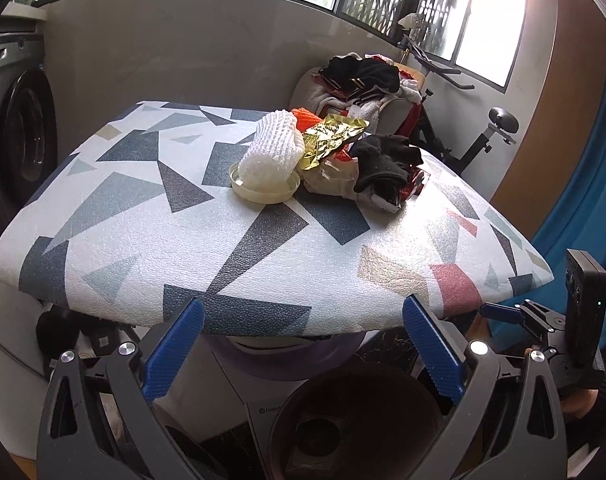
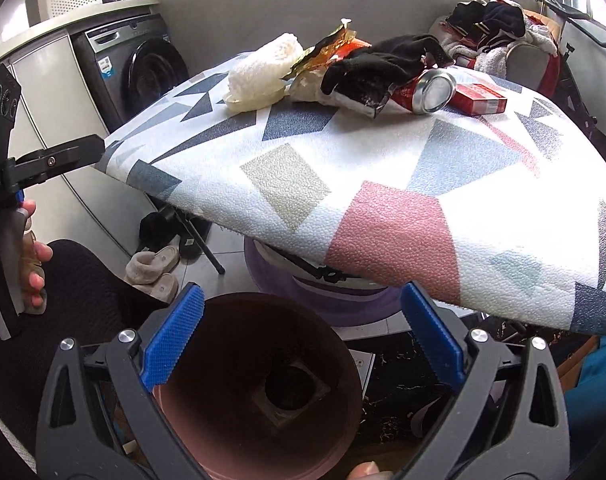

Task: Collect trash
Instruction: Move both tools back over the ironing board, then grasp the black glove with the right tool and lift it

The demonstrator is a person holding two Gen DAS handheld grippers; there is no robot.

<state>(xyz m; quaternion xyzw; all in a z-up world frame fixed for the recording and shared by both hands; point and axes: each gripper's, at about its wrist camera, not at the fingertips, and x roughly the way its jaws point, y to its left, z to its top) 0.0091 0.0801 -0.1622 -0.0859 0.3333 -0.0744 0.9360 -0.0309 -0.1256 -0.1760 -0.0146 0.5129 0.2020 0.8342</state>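
Note:
A heap of trash lies at the far side of the patterned table [image 1: 143,216]: a white foam net [image 1: 269,152] in a yellow lid [image 1: 263,192], a gold foil wrapper [image 1: 331,136], a black cloth [image 1: 387,164], crumpled paper. The right wrist view shows the net [image 2: 259,72], cloth [image 2: 379,64], a red can [image 2: 423,92] and a red box [image 2: 479,98]. My left gripper [image 1: 303,344] is open and empty at the table's near edge. My right gripper [image 2: 303,332] is open and empty above a brown bin [image 2: 231,364] on the floor.
A washing machine [image 2: 143,72] stands at the left. A chair piled with clothes [image 1: 363,84] and an exercise bike [image 1: 487,132] stand behind the table. Slippers [image 2: 155,268] lie on the floor. A purple stool [image 2: 343,300] sits under the table. The bin also shows in the left wrist view [image 1: 343,420].

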